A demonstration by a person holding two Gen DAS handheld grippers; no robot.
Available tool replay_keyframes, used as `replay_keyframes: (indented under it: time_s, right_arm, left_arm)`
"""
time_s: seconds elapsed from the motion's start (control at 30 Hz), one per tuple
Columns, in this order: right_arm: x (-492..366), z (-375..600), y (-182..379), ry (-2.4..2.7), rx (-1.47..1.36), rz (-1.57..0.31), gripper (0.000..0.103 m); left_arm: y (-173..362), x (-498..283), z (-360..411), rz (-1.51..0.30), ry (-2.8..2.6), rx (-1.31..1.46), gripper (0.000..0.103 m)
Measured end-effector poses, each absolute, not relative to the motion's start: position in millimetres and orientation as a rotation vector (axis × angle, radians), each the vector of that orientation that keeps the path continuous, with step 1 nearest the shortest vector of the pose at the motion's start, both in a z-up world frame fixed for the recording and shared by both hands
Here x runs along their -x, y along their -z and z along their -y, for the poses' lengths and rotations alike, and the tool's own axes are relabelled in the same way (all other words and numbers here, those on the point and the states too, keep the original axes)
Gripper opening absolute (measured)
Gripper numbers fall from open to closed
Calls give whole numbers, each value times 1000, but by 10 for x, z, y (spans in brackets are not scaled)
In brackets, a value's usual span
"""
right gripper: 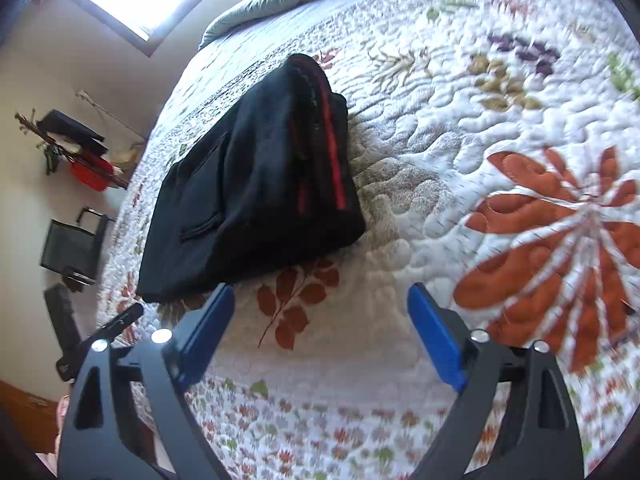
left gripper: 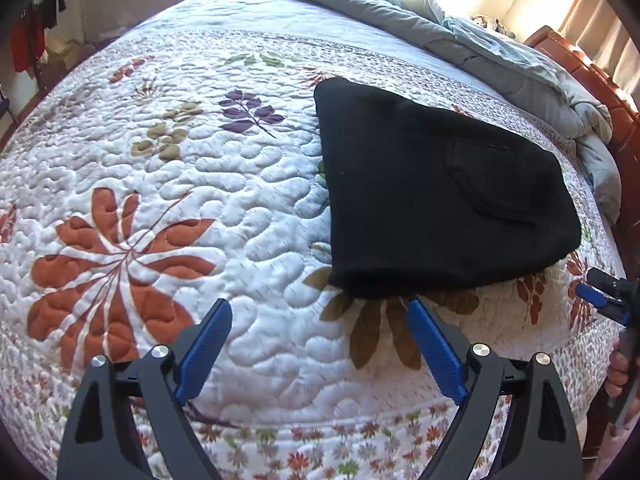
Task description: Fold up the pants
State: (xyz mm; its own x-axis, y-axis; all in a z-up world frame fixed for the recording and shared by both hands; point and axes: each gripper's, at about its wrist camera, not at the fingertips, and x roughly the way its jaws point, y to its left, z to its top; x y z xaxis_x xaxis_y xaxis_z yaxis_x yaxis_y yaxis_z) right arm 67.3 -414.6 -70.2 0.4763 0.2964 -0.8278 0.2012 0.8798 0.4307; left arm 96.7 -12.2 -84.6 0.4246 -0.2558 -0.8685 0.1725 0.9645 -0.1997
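Observation:
The black pants point(left gripper: 436, 196) lie folded in a compact bundle on the floral quilt point(left gripper: 200, 184), a back pocket facing up. In the right wrist view the pants point(right gripper: 248, 196) show red stripes along one folded edge. My left gripper point(left gripper: 320, 312) is open and empty, just short of the bundle's near edge. My right gripper point(right gripper: 320, 300) is open and empty, hovering over the quilt point(right gripper: 460, 128) beside the bundle's near corner. The right gripper also shows at the right edge of the left wrist view point(left gripper: 600, 292).
A rumpled grey-blue duvet point(left gripper: 500, 52) lies along the far side of the bed by the wooden headboard point(left gripper: 592, 76). Beyond the bed edge stand a black chair point(right gripper: 72, 248) and a shelf with a red box point(right gripper: 88, 168).

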Motion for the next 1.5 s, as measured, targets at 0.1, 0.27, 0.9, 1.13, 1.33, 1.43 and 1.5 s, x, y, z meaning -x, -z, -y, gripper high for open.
replay_keyframes:
  time_s: [0.1, 0.27, 0.9, 1.13, 1.33, 1.43, 1.5]
  right_arm:
    - [-655, 3912, 584, 1, -416, -1101, 97]
    - [-571, 3567, 481, 122, -228, -1141, 98]
    - [-199, 3271, 115, 126, -174, -1114, 99]
    - [-77, 3189, -15, 108, -186, -1106, 99]
    - [-7, 3107, -137, 99, -174, -1084, 99]
    - [18, 3089, -184, 106, -178, -1081, 99]
    - [28, 3080, -204, 103, -184, -1079, 99]
  left_arm:
    - [737, -875, 208, -1101, 248, 67, 95]
    - [604, -791, 362, -1098, 215, 7, 98]
    - [138, -414, 389, -1020, 163, -47, 98]
    - [-79, -216, 426, -992, 168, -81, 98]
    - [-167, -124, 457, -975, 165, -102, 99]
    - [-201, -93, 475, -966, 164, -116, 99]
    - [-223, -82, 482, -959, 165, -124, 99]
